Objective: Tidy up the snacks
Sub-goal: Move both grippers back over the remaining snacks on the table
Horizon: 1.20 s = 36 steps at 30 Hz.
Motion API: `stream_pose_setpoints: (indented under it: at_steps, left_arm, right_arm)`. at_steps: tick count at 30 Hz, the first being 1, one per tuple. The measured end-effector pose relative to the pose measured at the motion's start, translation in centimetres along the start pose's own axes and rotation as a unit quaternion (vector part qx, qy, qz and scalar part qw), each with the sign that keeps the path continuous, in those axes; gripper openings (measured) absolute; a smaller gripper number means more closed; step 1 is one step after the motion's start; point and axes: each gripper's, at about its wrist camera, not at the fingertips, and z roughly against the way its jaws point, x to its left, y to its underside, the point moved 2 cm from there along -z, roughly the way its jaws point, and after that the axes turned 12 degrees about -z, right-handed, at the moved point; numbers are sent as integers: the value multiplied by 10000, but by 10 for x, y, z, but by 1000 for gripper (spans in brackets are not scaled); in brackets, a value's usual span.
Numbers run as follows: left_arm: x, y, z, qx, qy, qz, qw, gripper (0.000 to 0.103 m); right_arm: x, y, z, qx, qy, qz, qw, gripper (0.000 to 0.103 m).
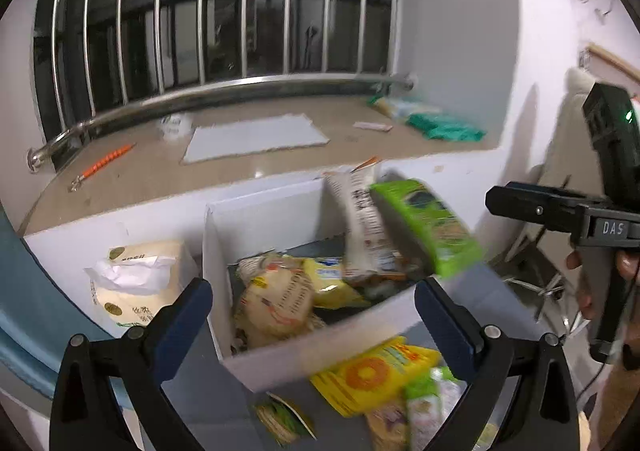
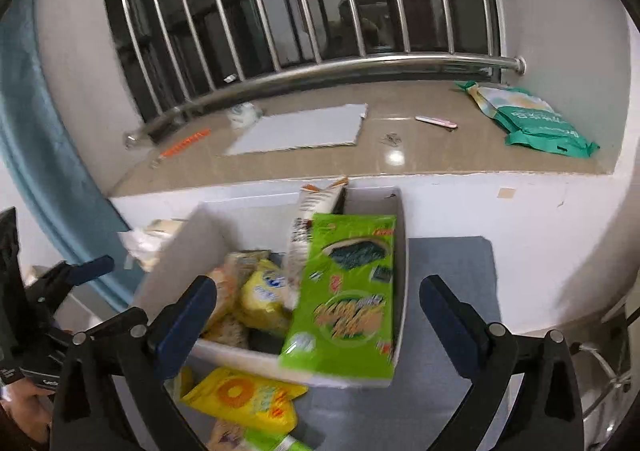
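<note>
The white box (image 2: 360, 203) in the middle of both frames already held several snacks: a green seaweed pack (image 2: 344, 299) leaning over its right rim, a tall white packet (image 2: 308, 219) behind it and yellow bags (image 2: 264, 291) on the bottom. Outside the box, at the lower edge, a yellow sunflower bag (image 2: 240, 399) and a few smaller packs were left on the grey worktop (image 2: 448, 267), so the task seemed more than half done. The left tool (image 1: 312, 315) and the right tool (image 2: 316, 315) were both released and empty
</note>
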Motion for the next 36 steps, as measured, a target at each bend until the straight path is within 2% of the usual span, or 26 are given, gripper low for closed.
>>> stream_pose_setpoints:
  at_steps: [4, 11, 14, 18, 21, 25, 31, 36]
  left_arm:
    - [-19, 20, 38, -263, 113, -5, 9996, 103]
    - [-54, 77, 88, -488, 195, 262, 9983, 103]
    - [-64, 99, 101, -539, 222, 422, 9974, 103]
    - [-74, 122, 110, -461, 149, 527, 9974, 103]
    - [-76, 131, 114, -480, 192, 642, 9966, 103]
    - [-80, 135, 117, -488, 157, 574, 9970, 103]
    - [-79, 142, 117, -418, 149, 586, 9973, 103]
    - [-77, 145, 118, -409, 163, 614, 9971, 103]
  right_arm:
    - [0, 26, 43, -249, -405, 39, 9989, 103]
    - [-10, 110, 99, -164, -821, -188, 9963, 103]
    - [-10, 150, 114, -197, -835, -303, 9958, 103]
    - [-11, 197, 124, -173, -654, -445, 9967, 103]
    - [-8, 214, 117, 161, -634, -373, 9972, 103]
    - [-2, 221, 102, 287, -490, -309, 9979, 103]
    - [6, 229, 58, 798, -263, -358, 9958, 103]
    - [13, 223, 8, 1123, 133, -213, 9934, 103]
